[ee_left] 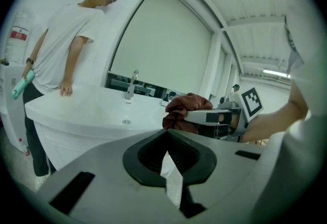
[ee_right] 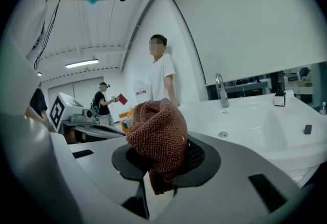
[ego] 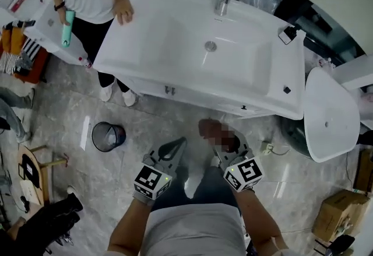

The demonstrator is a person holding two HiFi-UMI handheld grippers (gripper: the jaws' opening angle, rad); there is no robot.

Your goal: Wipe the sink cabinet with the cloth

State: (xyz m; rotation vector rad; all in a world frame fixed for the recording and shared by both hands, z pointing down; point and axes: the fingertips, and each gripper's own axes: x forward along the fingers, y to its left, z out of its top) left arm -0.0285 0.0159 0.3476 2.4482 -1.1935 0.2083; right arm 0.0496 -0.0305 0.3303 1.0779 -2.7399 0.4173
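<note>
Right gripper point(ego: 218, 139) sits low in the centre of the head view, jaws clamped on the cloth point(ego: 208, 128), a rust-brown wad bunched over the tips. The right gripper view shows the wad bulging above the pads, with a tail hanging down between them. How much fabric is actually pinched is hard to say, since the bunch hides the bite. The left gripper point(ego: 173, 150) hangs just beside it at lower centre, tips meeting and nothing between them. The cloth is not yet on the job: the cabinet point(ego: 192, 94) runs as a white band under the sink point(ego: 245, 83) across the middle of the frame, and the wad is near it but clear of it. So the step in hand looks like the approach. To do it well, lead with the fat, rounded face of the wad and not the plastic jaws, and press it square to the cabinet front. Then run long overlapping strokes from one end, working round the small handle point(ego: 169, 90). The grip wants to be firm, as a loose tail could drag free. The empty gripper belongs out of the stroke's path, and a person's hand point(ego: 123, 13) resting on the rim at upper left is worth keeping clear of.
</note>
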